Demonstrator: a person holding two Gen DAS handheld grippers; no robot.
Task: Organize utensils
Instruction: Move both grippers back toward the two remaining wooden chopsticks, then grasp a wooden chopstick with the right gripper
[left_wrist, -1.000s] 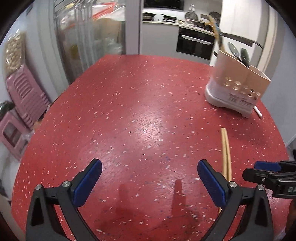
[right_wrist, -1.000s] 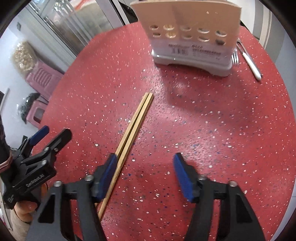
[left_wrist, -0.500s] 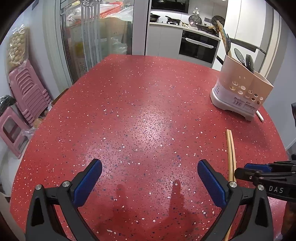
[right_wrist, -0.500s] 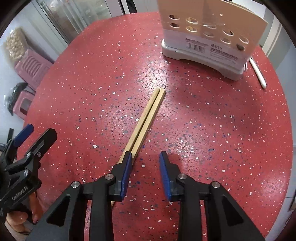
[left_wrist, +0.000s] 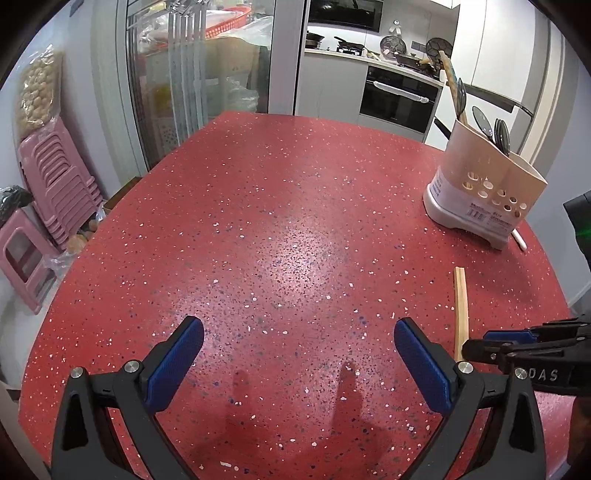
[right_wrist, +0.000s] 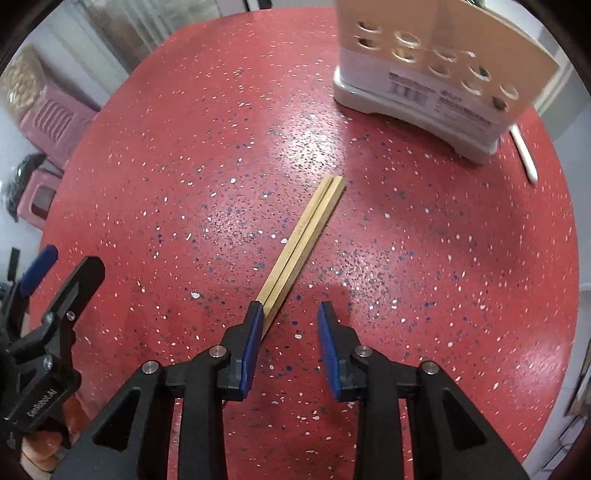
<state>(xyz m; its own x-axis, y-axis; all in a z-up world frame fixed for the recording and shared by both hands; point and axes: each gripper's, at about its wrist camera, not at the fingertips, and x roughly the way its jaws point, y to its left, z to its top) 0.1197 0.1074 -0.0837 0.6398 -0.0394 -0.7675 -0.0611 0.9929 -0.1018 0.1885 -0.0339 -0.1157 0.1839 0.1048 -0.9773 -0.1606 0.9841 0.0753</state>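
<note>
Across the round red speckled tabletop (right_wrist: 443, 258), the biggest thing standing is the beige perforated plastic utensil holder on its white base (right_wrist: 417, 85), far side to the right, with dark spoons and a wooden handle upright in it in the left wrist view. Next in size, the pair of pale wooden chopsticks (right_wrist: 303, 240) lies flat side by side, its long axis running from just under the right gripper (right_wrist: 290, 325) away and rightward toward the holder, well short of it. A white utensil handle (right_wrist: 524, 155) lies just behind the holder's right end. The right gripper is much the nearer one: its jaws have just been closing and stand partly apart, pressing on nothing, the near end of the chopsticks passing under the left finger rather than squarely in the gap (a small shift leftward seems needed). The left gripper (left_wrist: 295, 354), jaws wide and empty, hovers over bare table, well to the left of the chopsticks.
</note>
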